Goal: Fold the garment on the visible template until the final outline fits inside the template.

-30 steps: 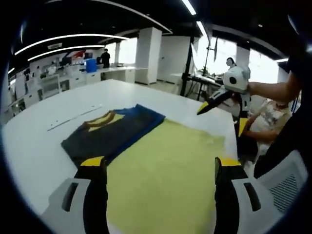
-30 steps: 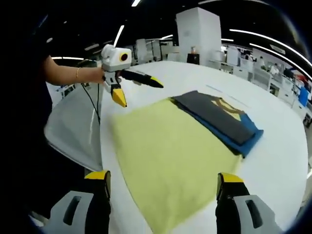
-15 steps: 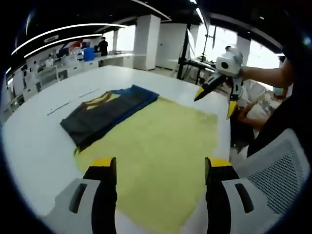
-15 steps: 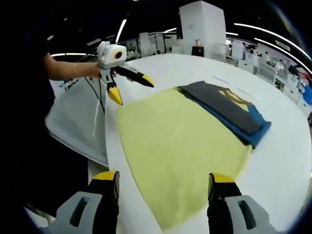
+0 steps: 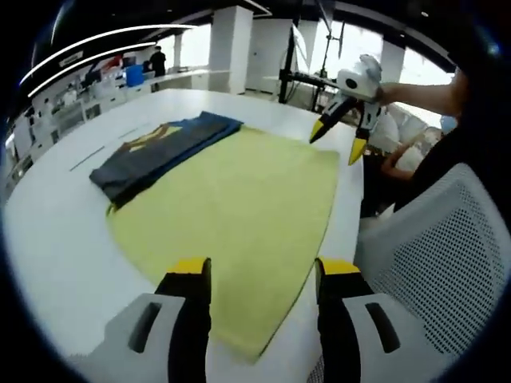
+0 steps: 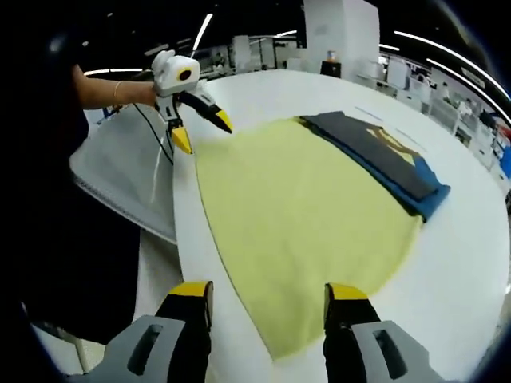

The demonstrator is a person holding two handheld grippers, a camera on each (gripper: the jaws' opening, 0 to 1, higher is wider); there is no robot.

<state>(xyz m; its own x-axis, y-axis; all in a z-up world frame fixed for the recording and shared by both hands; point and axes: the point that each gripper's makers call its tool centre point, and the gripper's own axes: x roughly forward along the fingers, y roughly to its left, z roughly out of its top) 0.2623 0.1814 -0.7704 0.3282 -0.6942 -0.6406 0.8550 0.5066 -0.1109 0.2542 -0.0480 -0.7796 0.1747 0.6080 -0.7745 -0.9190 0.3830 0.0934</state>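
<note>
On the white desk (image 5: 48,231) a folded dark garment (image 5: 156,148) lay along the far edge of a yellow template (image 5: 239,199), partly on it. The left tongs (image 5: 259,273) hung over the template's near edge, jaws apart and holding nothing. The right tongs (image 6: 267,297) hung likewise over its other end, open and empty. A mesh chair (image 5: 439,255) stood beside the desk.

**Count on the table**

One table (image 5: 48,239). One yellow template (image 5: 239,199) lies on it. One folded garment (image 5: 156,148), dark with blue and yellow, lies beside it. Two grippers: left (image 5: 259,275), right (image 6: 267,299). One mesh chair (image 5: 443,255) stands by the table.
</note>
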